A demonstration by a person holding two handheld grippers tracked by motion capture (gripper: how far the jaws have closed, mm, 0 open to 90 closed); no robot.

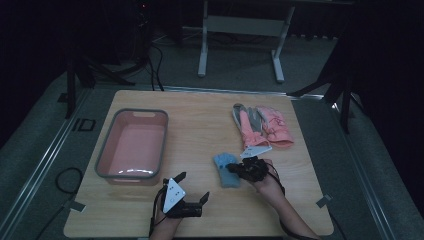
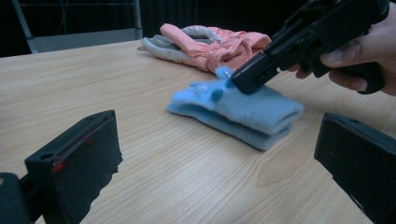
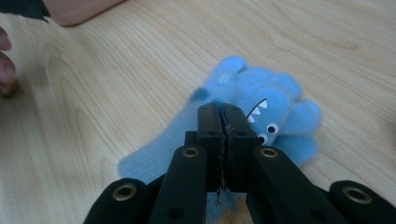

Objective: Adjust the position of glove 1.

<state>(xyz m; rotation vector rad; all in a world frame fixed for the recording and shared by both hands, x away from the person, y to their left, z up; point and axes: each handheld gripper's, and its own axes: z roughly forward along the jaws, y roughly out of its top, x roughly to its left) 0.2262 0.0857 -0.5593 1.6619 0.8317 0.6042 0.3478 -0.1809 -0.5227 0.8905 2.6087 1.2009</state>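
The light wooden desk [image 1: 200,210] stood on grey carpet in a dim room, with the white legs of a metal frame [image 1: 240,45] beyond its far edge and black cables on the floor to the left. On the desk's left part sat a pink rectangular plastic basin with a grey rim [image 1: 105,150], and toward the far right lay a pile of pink and grey knitted gloves [image 1: 262,127] with a white tag. The person's left hand [image 1: 162,222] came in from the near edge and held the left tongs [image 1: 192,187] low over the desk, pointing right toward the middle, their black jaws spread wide apart with nothing between them. The right hand [image 1: 270,182] reached in from the near right, angled left, and the right tongs [image 3: 223,121] pressed down with their jaws closed tight together on the small blue fleece glove [image 2: 243,114]; they seemed to pinch its fabric, though the jaws hid the exact bite. That glove lay flat near the desk's centre, just beside the pink and grey pile and well apart from the basin. It was soft and fuzzy, folded so two layers showed at its edge, and bore a cartoon face with white teeth and small round eyes near its rounded fingertips.
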